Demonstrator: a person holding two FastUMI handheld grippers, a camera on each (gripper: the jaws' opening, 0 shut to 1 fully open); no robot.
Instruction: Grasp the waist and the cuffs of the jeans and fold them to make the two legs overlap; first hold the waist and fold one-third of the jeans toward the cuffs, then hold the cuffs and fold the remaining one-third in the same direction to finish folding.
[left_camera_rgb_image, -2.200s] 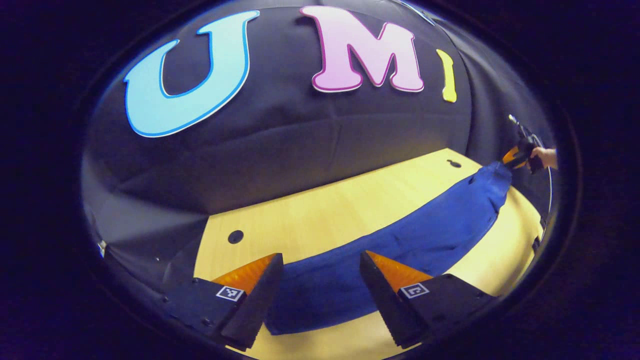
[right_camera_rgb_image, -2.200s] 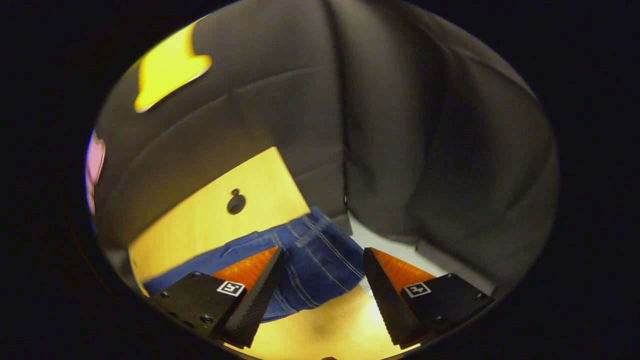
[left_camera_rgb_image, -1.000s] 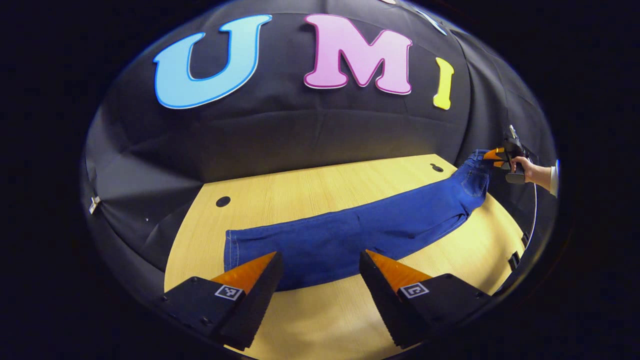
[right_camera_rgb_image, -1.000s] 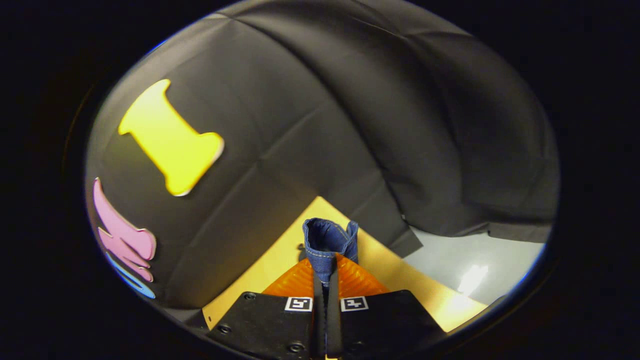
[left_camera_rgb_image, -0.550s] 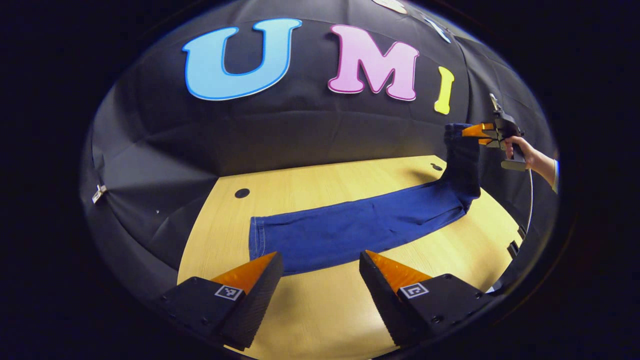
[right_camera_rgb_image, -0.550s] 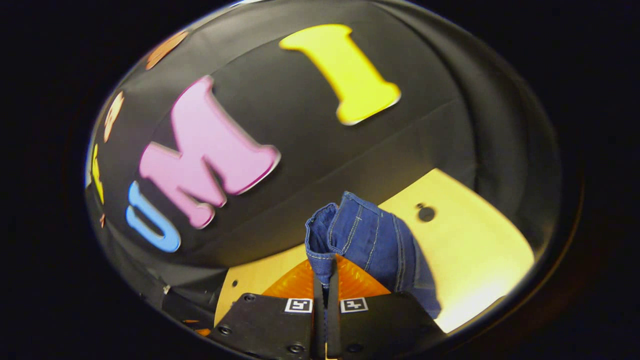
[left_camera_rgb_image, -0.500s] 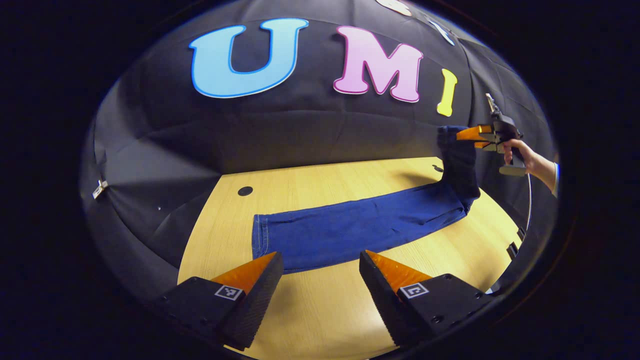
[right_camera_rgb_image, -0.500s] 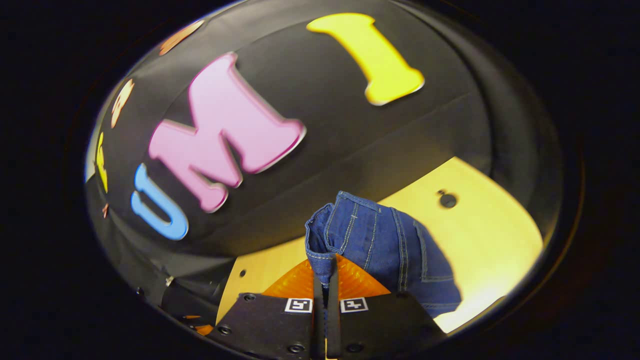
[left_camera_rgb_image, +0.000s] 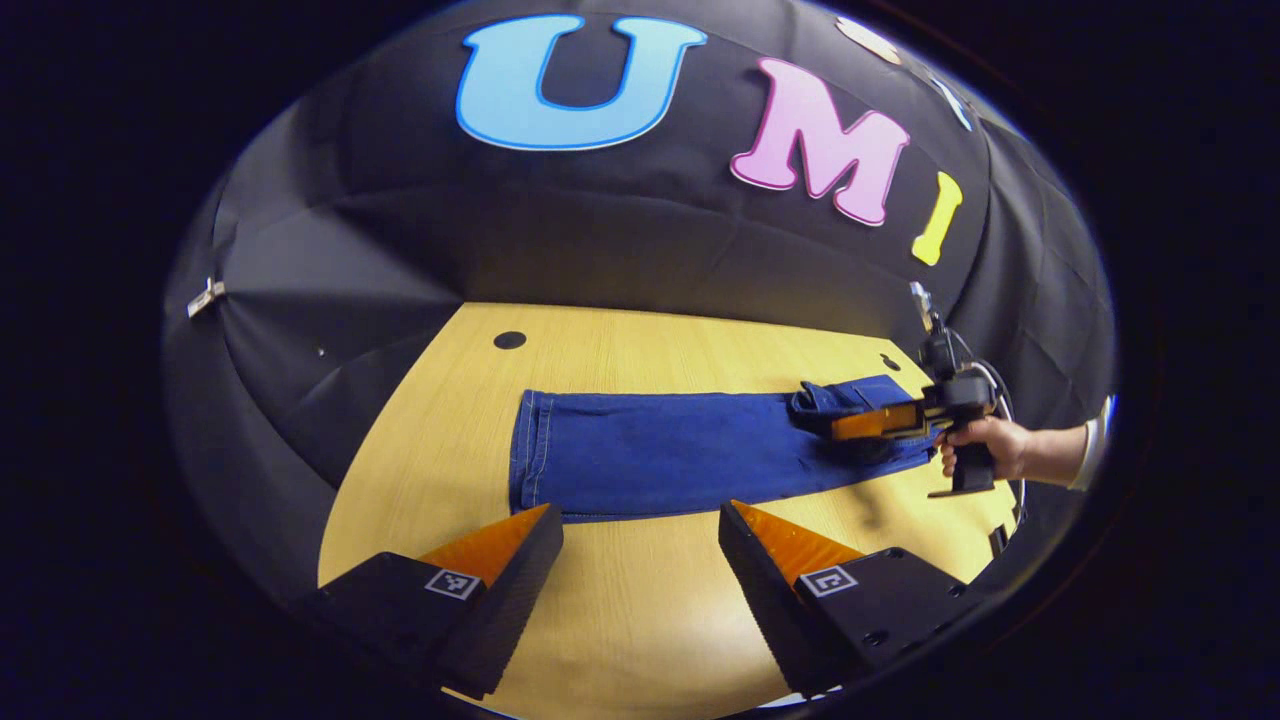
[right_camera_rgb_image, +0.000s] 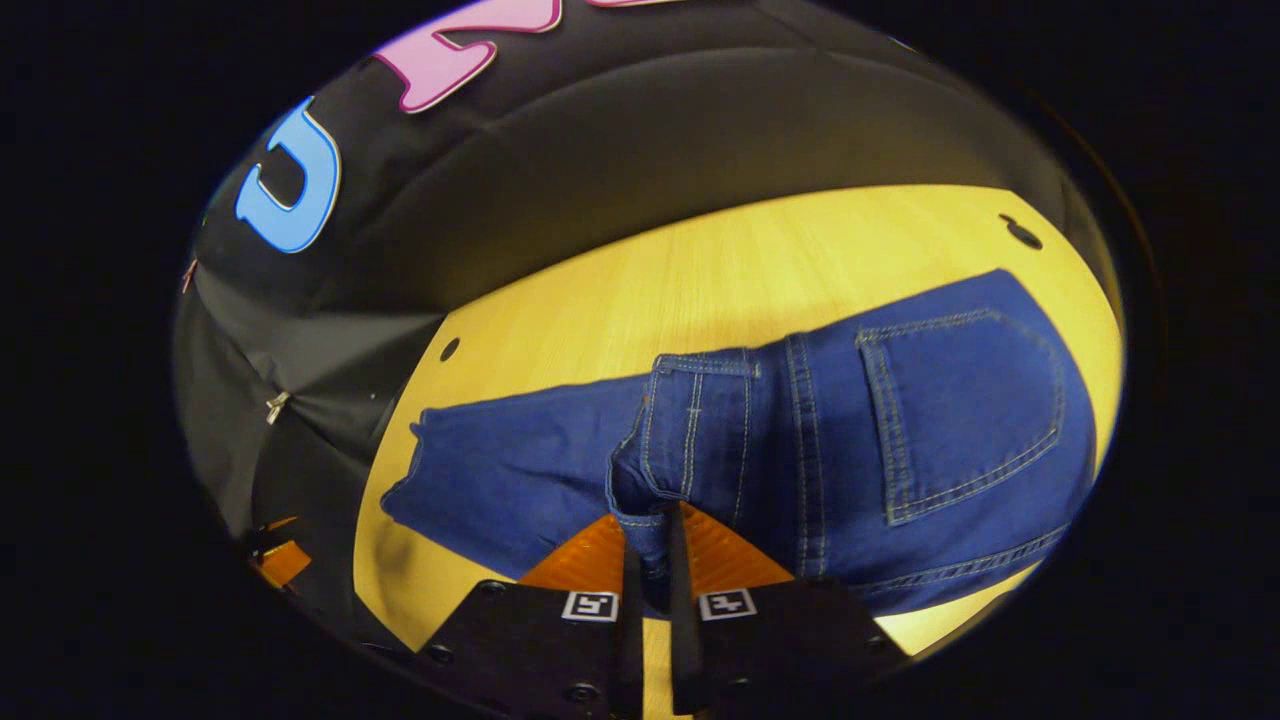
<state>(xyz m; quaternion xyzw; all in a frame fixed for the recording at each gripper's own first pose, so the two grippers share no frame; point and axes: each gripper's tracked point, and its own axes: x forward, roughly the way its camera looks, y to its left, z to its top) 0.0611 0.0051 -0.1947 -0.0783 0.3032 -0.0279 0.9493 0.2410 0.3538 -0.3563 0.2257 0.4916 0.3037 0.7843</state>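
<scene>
While the jeans (left_camera_rgb_image: 680, 452) lie stretched along the wooden table (left_camera_rgb_image: 640, 345), their cuffs (left_camera_rgb_image: 528, 450) rest flat at the left end, both legs stacked one on the other. Just in front of that end the left gripper (left_camera_rgb_image: 640, 550) hangs above bare tabletop with its fingers spread wide and nothing between them, clear of the cloth. Farther right the denim runs on smooth toward the waist (left_camera_rgb_image: 845, 395), which is doubled back over the legs toward the cuffs. There the right gripper (left_camera_rgb_image: 870, 422), held by a hand (left_camera_rgb_image: 985, 448) with a pale sleeve edge behind it, has the waist pinched. In the right gripper view its fingers (right_camera_rgb_image: 600, 540) are drawn close together, with a bunched fold of waistband (right_camera_rgb_image: 640, 520) squeezed between them, and a back pocket (right_camera_rgb_image: 960, 410) faces up on the folded-over part.
</scene>
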